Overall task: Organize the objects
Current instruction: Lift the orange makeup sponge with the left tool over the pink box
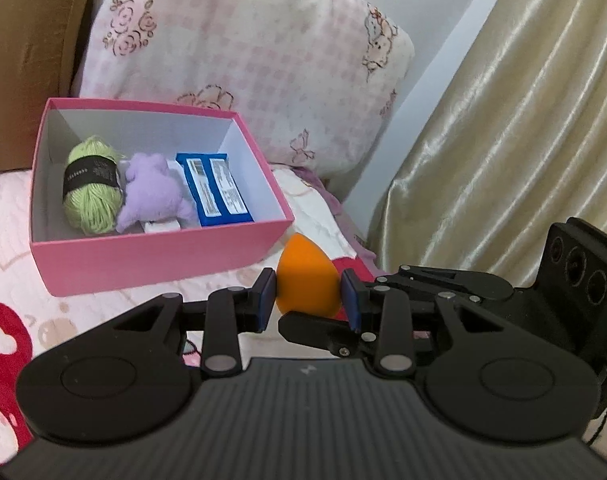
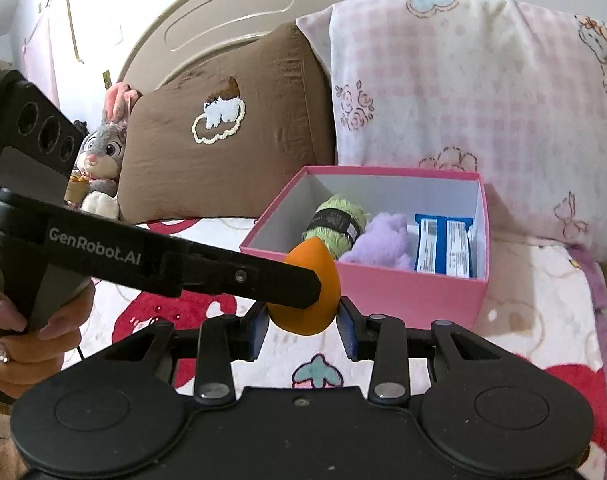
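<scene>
An orange egg-shaped sponge point(image 1: 307, 276) hangs above the bed, just right of the pink box point(image 1: 159, 256). My left gripper point(image 1: 308, 300) is shut on the sponge, with its blue pads pressing on both sides. My right gripper point(image 2: 303, 330) is shut on the same sponge point(image 2: 303, 320) from another angle. The left gripper's finger point(image 2: 239, 276) crosses in front of the sponge. The open box point(image 2: 403, 296) holds a green yarn ball point(image 1: 91, 188), a purple plush point(image 1: 151, 196) and a blue packet point(image 1: 215, 188).
A pink floral pillow point(image 1: 243, 40) and a brown pillow point(image 2: 223, 140) lean behind the box. A cream curtain point(image 1: 503, 140) hangs at the right. A grey bunny toy point(image 2: 99, 160) sits by the headboard. A hand point(image 2: 19, 340) grips the left gripper's handle over the patterned bedspread point(image 2: 543, 320).
</scene>
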Demonstrator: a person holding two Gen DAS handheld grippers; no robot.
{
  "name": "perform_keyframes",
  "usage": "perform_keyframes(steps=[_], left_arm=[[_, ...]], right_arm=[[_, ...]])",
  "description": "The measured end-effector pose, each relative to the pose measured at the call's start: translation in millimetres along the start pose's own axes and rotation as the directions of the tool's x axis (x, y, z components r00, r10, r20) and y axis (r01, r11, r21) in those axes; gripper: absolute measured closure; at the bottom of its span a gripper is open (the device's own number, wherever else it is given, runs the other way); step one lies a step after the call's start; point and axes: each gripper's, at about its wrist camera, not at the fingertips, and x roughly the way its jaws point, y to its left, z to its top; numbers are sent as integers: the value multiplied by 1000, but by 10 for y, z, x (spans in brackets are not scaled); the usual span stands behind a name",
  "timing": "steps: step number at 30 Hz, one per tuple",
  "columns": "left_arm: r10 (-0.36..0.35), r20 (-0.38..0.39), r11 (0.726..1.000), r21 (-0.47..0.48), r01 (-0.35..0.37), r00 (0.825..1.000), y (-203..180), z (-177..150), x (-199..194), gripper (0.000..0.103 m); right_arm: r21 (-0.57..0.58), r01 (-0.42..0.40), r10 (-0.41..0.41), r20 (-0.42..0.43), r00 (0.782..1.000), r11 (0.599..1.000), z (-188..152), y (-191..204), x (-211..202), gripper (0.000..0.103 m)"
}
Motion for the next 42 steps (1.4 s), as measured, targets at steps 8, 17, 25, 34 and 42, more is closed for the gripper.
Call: perform_keyframes(steps=[8,17,25,34,42], left_arm=[[49,15,999,-2,-49,999,36,344,14,69],[72,9,996,-45,-72,997,230,740,169,69],[111,9,990,-84,-110,994,549,1100,529,68],[126,2,983,-137,-125,992,926,1415,1103,67],[150,-21,966,-211,-151,989,1243,1464,1585,67]], right_arm=[[9,11,-11,23,1000,1000,286,-15,165,61],[-36,26,-27,-24,999,999,675,-102,454,61],[67,13,-9,-54,998,998,992,-428,953,61],[123,34,-21,-102,995,992,1229,-878,1505,61],[95,94,-75,-183,980,991,1272,-1120,1984,61]])
